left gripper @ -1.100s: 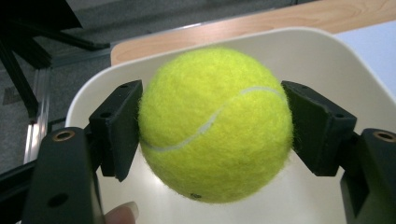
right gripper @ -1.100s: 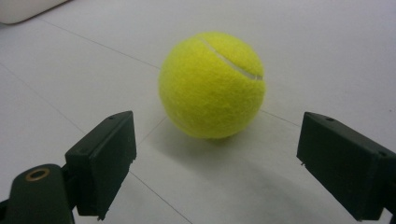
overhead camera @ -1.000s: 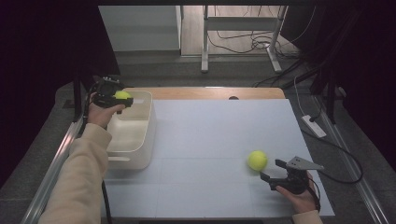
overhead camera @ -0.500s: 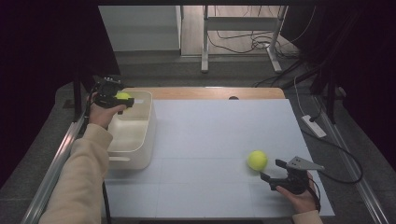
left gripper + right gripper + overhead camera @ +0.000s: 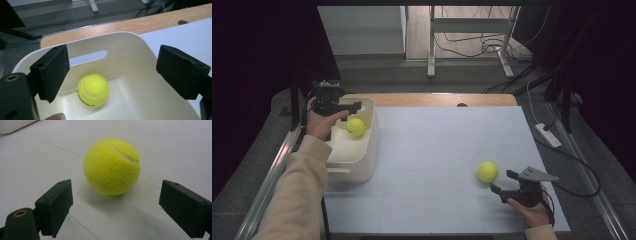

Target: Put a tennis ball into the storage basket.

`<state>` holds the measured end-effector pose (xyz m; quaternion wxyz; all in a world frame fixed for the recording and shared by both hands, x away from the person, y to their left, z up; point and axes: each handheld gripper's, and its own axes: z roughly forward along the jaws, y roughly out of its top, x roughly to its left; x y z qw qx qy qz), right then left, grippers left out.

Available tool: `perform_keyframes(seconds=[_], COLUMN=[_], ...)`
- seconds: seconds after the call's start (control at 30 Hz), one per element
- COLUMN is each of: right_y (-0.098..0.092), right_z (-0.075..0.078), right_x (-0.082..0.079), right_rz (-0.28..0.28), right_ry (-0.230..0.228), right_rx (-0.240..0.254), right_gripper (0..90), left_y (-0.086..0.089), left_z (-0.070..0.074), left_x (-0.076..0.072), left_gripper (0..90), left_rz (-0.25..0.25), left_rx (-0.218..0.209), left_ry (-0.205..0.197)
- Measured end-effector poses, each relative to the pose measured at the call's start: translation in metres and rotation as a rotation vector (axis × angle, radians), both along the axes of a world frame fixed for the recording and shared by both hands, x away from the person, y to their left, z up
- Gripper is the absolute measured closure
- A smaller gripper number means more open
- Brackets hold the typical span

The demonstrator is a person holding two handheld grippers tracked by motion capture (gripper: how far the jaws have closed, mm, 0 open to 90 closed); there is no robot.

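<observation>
Ball (image 5: 487, 171) at lower right of the high view, on the white table (image 5: 437, 150), just ahead of the right gripper (image 5: 502, 182), jaws apart. Upper left: second ball (image 5: 356, 127) lies in the bin (image 5: 362, 165) under the left gripper (image 5: 353, 105), jaws wide, empty.

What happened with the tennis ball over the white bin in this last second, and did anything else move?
The left gripper let go of its tennis ball: a second ago it was between the fingers, now it lies inside the white bin below the open fingers. The right gripper stayed put, open, just behind the other tennis ball, which has not moved on the table.
</observation>
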<state>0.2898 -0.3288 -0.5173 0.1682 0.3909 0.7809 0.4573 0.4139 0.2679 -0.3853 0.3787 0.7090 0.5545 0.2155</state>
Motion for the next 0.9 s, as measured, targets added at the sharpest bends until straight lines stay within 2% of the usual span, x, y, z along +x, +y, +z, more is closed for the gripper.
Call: perform_keyframes(seconds=[0.17, 0.3, 0.4, 0.73, 0.9], right_y=[0.001, 0.001, 0.000, 0.001, 0.001], right_z=[0.000, 0.000, 0.000, 0.001, 0.000], right_x=[0.001, 0.001, 0.000, -0.003, -0.001], right_rz=[-0.003, 0.000, 0.001, -0.003, 0.002], right_ry=[0.000, 0.000, -0.002, -0.008, -0.004], right_rx=[0.001, 0.005, 0.006, -0.005, -0.007], right_gripper=[12.0, 12.0, 11.9, 11.9, 11.8], left_y=[-0.006, -0.012, -0.018, -0.040, -0.046], left_z=[0.004, 0.006, 0.008, 0.012, 0.011], left_x=[-0.012, -0.019, -0.025, -0.037, -0.043], left_gripper=[12.6, 12.8, 13.0, 13.0, 13.0], left_rz=[-0.061, -0.090, -0.119, -0.202, -0.225], left_rx=[-0.042, -0.047, -0.066, -0.078, -0.091], left_ry=[-0.030, -0.047, -0.067, -0.095, -0.100])
